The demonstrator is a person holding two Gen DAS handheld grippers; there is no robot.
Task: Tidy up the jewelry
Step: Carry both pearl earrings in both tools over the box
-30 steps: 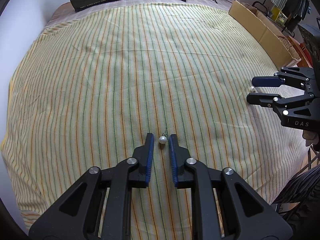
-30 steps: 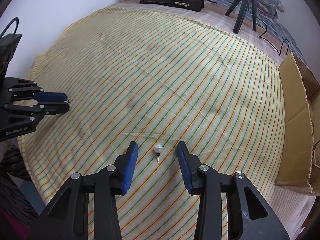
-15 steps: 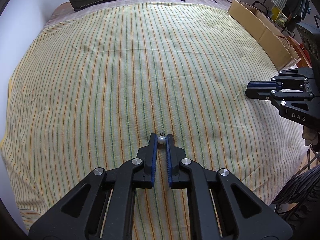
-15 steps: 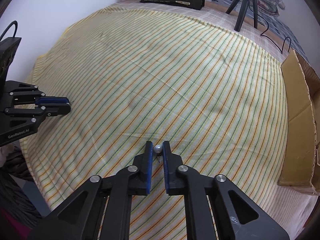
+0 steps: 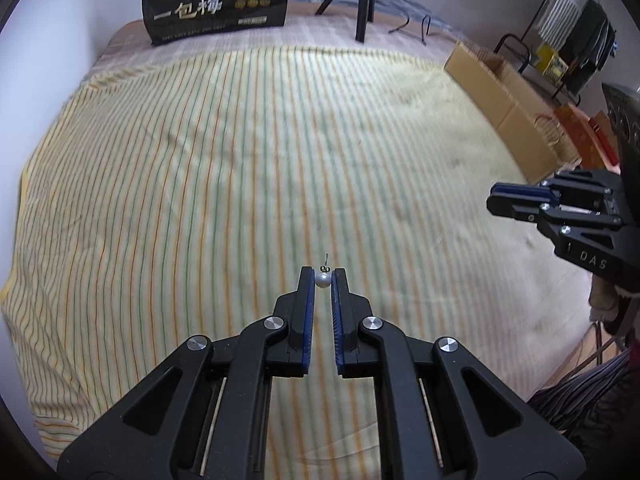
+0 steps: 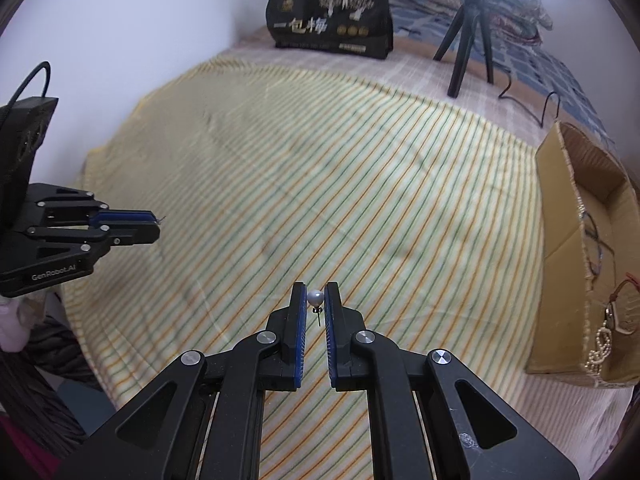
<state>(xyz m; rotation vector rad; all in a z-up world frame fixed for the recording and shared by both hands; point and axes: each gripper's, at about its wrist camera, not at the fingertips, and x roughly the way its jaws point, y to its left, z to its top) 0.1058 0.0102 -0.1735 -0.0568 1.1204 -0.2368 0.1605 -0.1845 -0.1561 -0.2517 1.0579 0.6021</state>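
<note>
Left wrist view: the left gripper [image 5: 322, 278] pinches a white pearl stud earring [image 5: 322, 279], post pointing forward, while the right gripper [image 6: 315, 298] clamps what looks like its twin [image 6: 315, 298], post pointing back, both clear of the yellow striped cloth [image 5: 200, 200].

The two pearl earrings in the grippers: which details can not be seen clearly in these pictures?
- Left gripper pearl earring: the post and backing are too small to read in the left wrist view.
- Same earring, right wrist view: hidden between the fingers; only a wire tip shows.
- Right gripper earring, left wrist view: hidden by the fingers.
- Cardboard box: cut by the edge.
</note>
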